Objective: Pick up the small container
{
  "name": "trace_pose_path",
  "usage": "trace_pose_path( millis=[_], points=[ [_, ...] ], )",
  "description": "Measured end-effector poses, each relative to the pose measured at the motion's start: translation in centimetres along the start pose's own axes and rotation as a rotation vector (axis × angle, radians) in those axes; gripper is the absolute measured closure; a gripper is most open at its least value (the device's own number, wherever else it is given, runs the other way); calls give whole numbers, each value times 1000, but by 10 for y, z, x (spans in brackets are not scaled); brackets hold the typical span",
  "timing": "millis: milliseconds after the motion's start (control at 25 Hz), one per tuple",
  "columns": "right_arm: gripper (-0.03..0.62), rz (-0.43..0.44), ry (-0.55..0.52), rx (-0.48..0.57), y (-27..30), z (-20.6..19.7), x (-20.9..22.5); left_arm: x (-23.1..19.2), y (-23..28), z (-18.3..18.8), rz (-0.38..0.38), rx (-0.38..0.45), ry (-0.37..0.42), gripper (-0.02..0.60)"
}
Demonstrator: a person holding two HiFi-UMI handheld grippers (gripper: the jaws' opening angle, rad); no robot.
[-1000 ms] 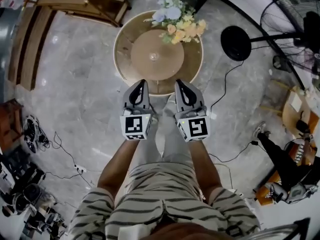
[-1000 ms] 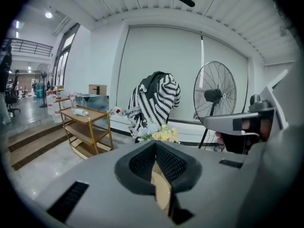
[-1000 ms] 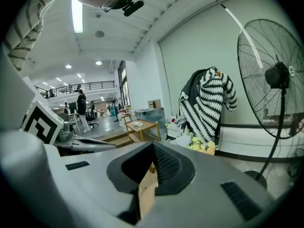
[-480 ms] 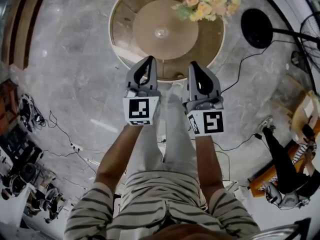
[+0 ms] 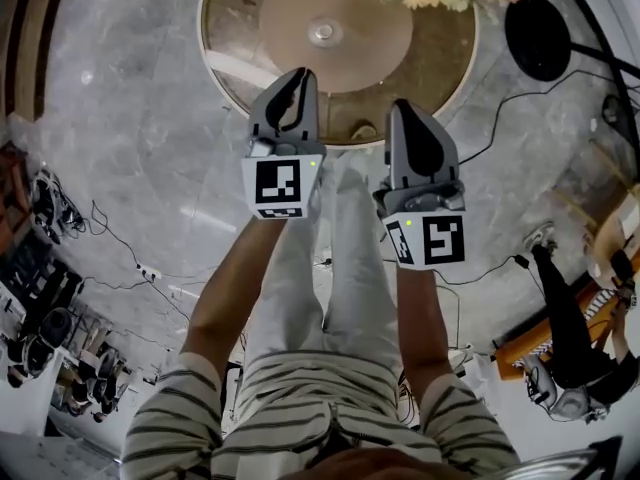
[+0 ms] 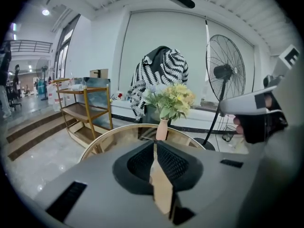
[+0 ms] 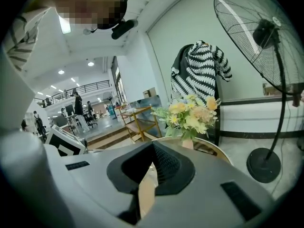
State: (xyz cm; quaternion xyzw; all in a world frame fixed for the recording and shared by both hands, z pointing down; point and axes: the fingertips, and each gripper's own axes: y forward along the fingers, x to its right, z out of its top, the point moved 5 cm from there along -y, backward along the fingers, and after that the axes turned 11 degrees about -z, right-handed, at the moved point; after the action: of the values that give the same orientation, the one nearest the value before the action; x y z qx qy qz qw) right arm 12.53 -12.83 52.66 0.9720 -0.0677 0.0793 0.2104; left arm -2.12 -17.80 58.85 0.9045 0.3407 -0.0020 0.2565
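Note:
A small round object (image 5: 323, 33) sits at the middle of the round wooden table (image 5: 225, 38); I cannot tell whether it is the container. My left gripper (image 5: 296, 74) reaches over the table's near edge, well short of that object. Its jaws are together and just opening, with nothing between them (image 6: 155, 142). My right gripper (image 5: 405, 105) is alongside at the table's near rim, shut and empty (image 7: 152, 144). A vase (image 6: 162, 128) of yellow flowers (image 6: 174, 99) stands on the table's far side.
A standing fan (image 6: 224, 72) with a black round base (image 5: 540, 38) is right of the table, with cables across the floor (image 5: 110, 258). A wooden shelf unit (image 6: 83, 108) stands at the left. A striped garment (image 6: 161, 70) hangs behind the flowers. A person (image 5: 570, 338) is at the right.
The table has come closer in the head view. Both grippers have moved forward, and their tips now reach its near edge.

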Motion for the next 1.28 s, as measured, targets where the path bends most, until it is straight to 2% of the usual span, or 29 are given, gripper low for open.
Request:
trace_pose_path(
  millis=[400, 640, 920, 1280],
  points=[
    [583, 5, 4, -16, 18, -30, 1, -22, 40, -41, -5, -36, -25, 435],
    [583, 0, 50, -40, 26, -53, 2, -32, 66, -59, -21, -54, 0, 310],
    [585, 6, 70, -54, 27, -66, 7, -34, 100, -75, -30, -83, 11, 201],
    [583, -26, 78, -56, 33, -76, 24, -41, 123, -93, -15, -115, 38, 132]
  ],
)
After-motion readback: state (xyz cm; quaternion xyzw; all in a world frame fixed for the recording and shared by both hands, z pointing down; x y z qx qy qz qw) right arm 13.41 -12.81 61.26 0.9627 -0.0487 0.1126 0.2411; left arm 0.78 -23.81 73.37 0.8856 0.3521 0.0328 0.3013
